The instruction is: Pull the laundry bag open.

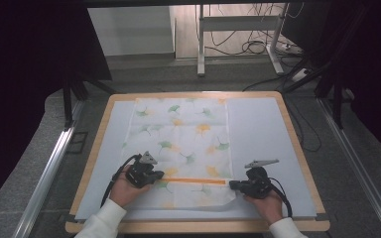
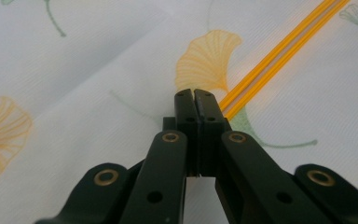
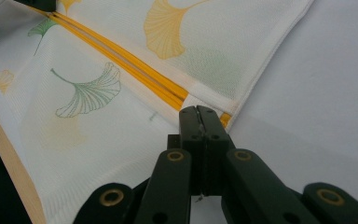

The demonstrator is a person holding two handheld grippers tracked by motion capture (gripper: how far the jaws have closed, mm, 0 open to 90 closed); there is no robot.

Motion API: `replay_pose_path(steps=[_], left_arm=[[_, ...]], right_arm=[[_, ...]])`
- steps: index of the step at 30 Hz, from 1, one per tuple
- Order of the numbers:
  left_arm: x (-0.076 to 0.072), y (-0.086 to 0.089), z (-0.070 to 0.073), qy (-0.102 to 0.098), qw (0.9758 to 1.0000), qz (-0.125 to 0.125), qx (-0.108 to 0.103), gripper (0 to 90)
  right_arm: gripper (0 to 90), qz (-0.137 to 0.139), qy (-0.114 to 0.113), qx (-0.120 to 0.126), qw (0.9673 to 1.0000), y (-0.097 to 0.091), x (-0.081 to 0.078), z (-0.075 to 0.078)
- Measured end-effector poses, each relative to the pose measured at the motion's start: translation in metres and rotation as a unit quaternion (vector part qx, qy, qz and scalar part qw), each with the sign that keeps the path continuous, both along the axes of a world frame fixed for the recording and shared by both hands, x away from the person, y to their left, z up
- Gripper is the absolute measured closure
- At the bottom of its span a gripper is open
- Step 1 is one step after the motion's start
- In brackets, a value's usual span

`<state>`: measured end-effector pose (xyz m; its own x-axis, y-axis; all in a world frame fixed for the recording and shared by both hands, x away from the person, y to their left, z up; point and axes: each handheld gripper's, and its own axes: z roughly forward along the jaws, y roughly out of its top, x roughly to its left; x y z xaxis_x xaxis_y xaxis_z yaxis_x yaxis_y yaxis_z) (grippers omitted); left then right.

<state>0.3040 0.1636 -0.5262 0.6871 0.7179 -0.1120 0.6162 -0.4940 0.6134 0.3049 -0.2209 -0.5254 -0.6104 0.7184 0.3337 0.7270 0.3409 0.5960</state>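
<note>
A white cloth bag (image 1: 183,139) printed with green and yellow ginkgo leaves lies flat on the table. An orange zipper (image 1: 196,180) runs across it near its front edge. My left gripper (image 1: 161,174) is shut, its tips at the zipper's left end. In the left gripper view its jaws (image 2: 196,93) meet flat beside the zipper (image 2: 279,44), with nothing visible between them. My right gripper (image 1: 232,185) is shut at the zipper's right end, by the bag's side seam. In the right gripper view its tips (image 3: 198,109) cover the end of the zipper (image 3: 121,60); whether they pinch cloth is hidden.
The bag rests on a pale grey mat (image 1: 260,134) over a wooden table (image 1: 293,144). Bare mat lies to the bag's right and left. Beyond the table stand a metal frame (image 1: 201,44) and loose cables (image 1: 258,47) on the floor.
</note>
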Motion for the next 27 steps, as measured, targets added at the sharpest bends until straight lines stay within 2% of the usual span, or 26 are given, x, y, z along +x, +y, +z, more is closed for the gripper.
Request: replay_pose_path(steps=[12,16,27], left_arm=[[-0.002,0.014,0.0,0.003,1.0,0.009,0.0,90.0],[-0.003,0.017,0.0,0.0,0.9999,0.012,0.007,90.0],[-0.005,0.029,-0.001,-0.001,0.9996,0.026,0.013,90.0]], right_arm=[[89.4,0.0,-0.001,-0.001,1.0,0.0,0.0,0.0],[89.4,0.001,0.0,-0.001,1.0,0.0,0.0,0.0],[89.4,0.001,0.0,0.0,1.0,0.0,0.0,0.0]])
